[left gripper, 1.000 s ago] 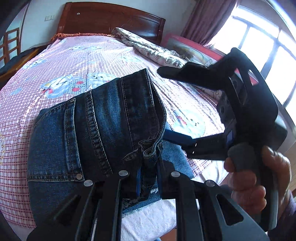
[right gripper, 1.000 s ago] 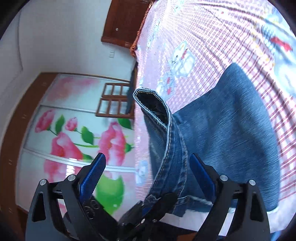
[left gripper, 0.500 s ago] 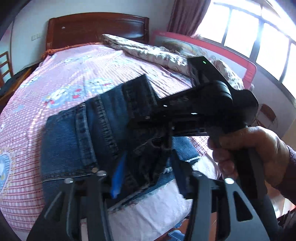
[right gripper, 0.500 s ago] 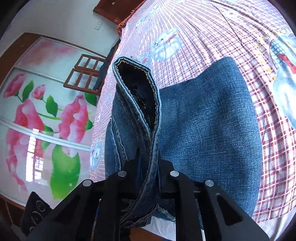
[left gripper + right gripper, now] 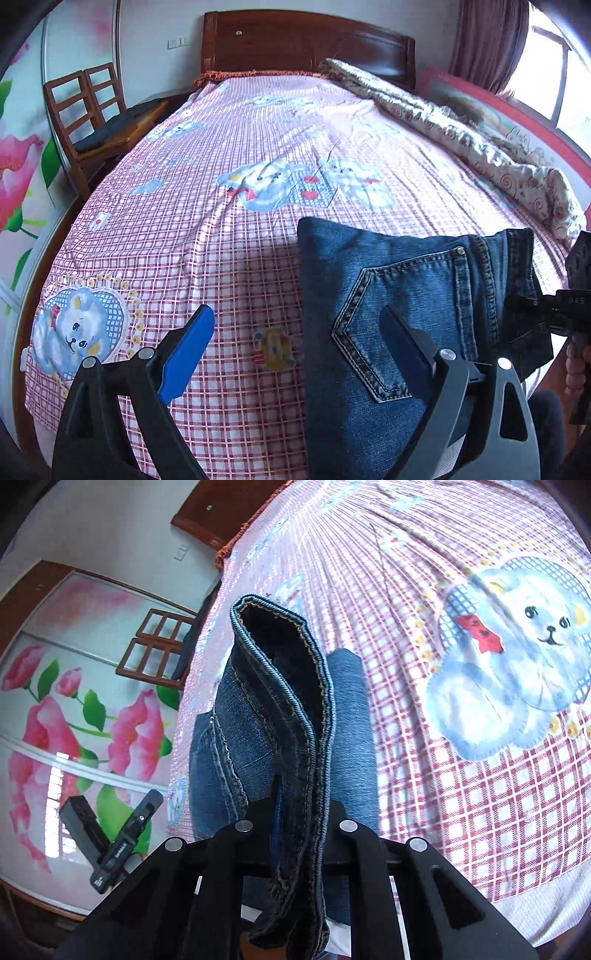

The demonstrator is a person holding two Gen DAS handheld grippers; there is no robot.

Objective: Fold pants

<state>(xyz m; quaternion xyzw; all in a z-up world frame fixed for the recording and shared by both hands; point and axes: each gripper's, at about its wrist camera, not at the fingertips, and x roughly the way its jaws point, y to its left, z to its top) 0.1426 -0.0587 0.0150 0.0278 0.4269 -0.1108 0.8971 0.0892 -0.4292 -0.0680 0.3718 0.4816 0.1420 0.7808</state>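
Note:
Folded blue jeans [image 5: 406, 295] lie on the pink checked bed sheet [image 5: 229, 236] near the bed's front edge, back pocket up. My left gripper [image 5: 295, 332] is open and empty, its right finger over the pocket and its blue-padded left finger over bare sheet. My right gripper [image 5: 295, 801] is shut on the jeans' waistband [image 5: 291, 701], which stands up in a loop between its fingers. The right gripper's body also shows at the right edge of the left wrist view [image 5: 561, 306].
A rolled patterned quilt [image 5: 461, 136] lies along the bed's right side. A wooden headboard [image 5: 303, 40] stands at the far end, a wooden chair [image 5: 96, 114] to the left. A flowered wardrobe [image 5: 74, 720] faces the bed's foot.
My left gripper has let go of the waistband, opened wide and swung left. My right gripper has closed on the waistband and holds it up.

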